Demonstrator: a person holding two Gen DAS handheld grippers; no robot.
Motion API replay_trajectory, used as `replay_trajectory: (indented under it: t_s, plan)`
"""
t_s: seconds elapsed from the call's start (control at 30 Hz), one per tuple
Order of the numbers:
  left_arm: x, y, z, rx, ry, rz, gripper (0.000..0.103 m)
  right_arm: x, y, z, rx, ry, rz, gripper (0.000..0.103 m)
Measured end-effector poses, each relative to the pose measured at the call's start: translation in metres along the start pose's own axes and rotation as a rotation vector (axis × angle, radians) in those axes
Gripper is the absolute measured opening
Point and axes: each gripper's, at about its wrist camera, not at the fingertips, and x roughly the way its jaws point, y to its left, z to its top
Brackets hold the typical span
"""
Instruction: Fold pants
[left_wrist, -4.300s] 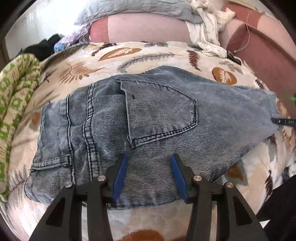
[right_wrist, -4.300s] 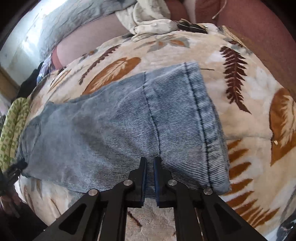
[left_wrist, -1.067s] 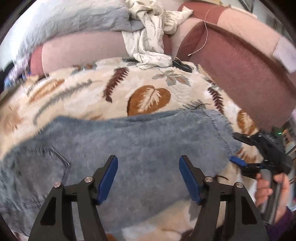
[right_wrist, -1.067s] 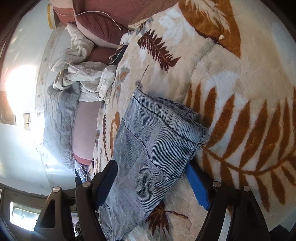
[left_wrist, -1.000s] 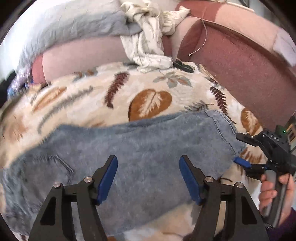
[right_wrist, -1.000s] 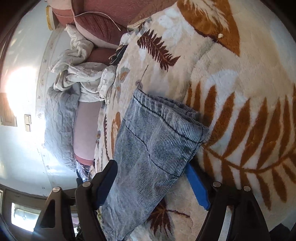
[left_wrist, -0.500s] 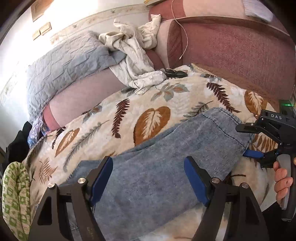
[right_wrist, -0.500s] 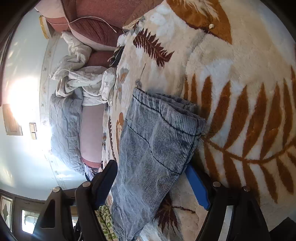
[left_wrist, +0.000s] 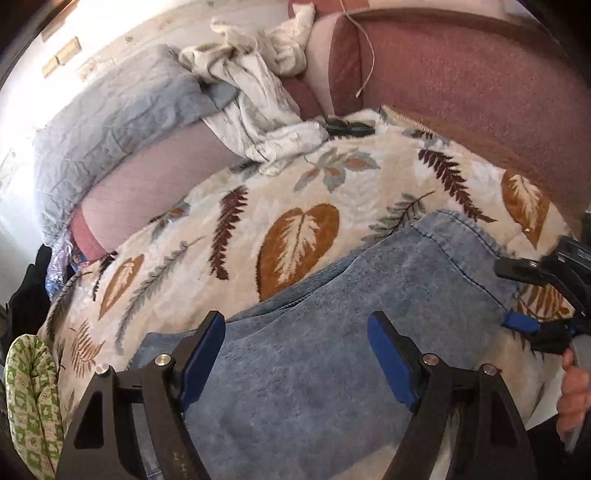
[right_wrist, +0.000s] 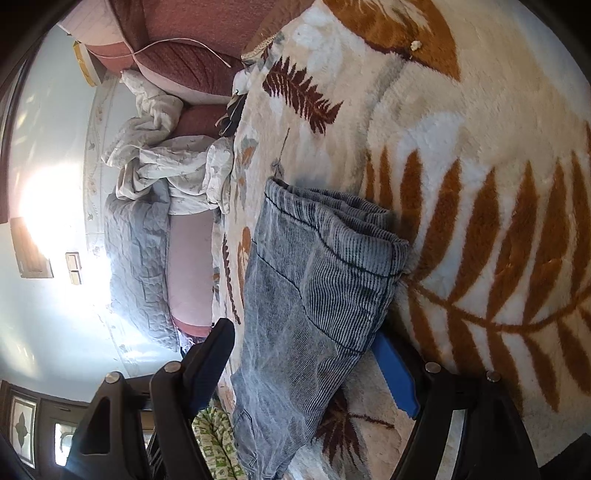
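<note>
Blue denim pants (left_wrist: 369, 332) lie leg over leg on a leaf-print blanket (left_wrist: 314, 177); the left gripper (left_wrist: 295, 354) hovers spread above the legs; the right gripper (right_wrist: 303, 365), spread, straddles the stacked hems; pinching one layer could undo the fold.

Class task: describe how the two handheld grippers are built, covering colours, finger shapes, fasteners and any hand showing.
Both the left gripper and right gripper have black angular plastic fingers with triangular cut-outs, silver round bolts and blue pads. A bare hand grips the right gripper's handle; no sleeve is visible.
</note>
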Motion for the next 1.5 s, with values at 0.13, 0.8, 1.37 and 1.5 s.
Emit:
replay_trajectory:
  t_s: [0.13,0.8,1.37,1.5]
  plan:
    - [0.031,-0.002,0.018,-0.004,0.083,-0.033,0.08,0.001,-0.001,-0.001,0.01,-0.008,0.007,0.079]
    - [0.11,-0.064,0.081,0.284,0.175,-0.26,0.08,-0.003,-0.01,0.004,0.119,-0.099,0.094,0.079]
    - [0.144,-0.089,0.113,0.21,0.207,-0.525,0.08,0.002,-0.012,0.011,0.134,-0.107,0.138,0.077]
    - [0.153,-0.101,0.111,0.197,0.247,-0.591,0.08,0.001,-0.012,0.012,0.13,-0.108,0.138,0.077]
